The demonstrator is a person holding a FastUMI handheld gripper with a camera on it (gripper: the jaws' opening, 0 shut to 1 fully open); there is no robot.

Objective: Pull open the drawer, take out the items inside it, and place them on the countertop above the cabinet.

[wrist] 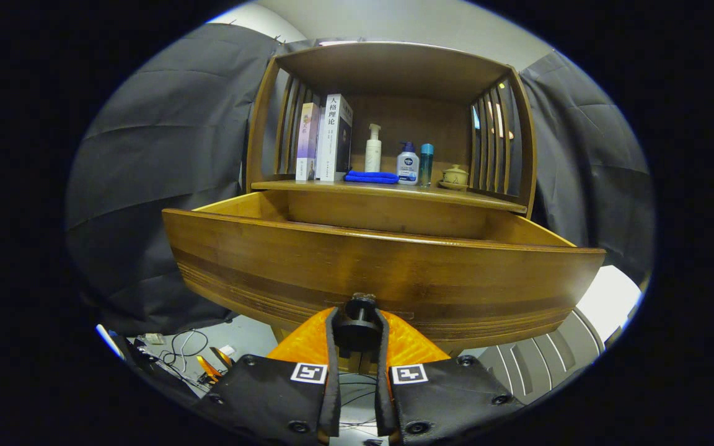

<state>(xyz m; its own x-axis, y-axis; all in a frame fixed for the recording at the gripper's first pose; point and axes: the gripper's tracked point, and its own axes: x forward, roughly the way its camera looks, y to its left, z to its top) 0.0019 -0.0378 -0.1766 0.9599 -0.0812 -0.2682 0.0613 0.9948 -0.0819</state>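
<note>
Two books (324, 137) upright, pump bottle (373, 148), blue cloth (371, 177), squat bottle (408, 164), teal tube (426, 163), lidded cup (455, 176); cables (185, 347) on floor.

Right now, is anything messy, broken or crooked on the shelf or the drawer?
Nothing stands out. The books, bottles and lidded cup stand upright on the countertop, with a blue cloth lying flat. The drawer is pulled open evenly, and the gripper is shut on its knob.
</note>
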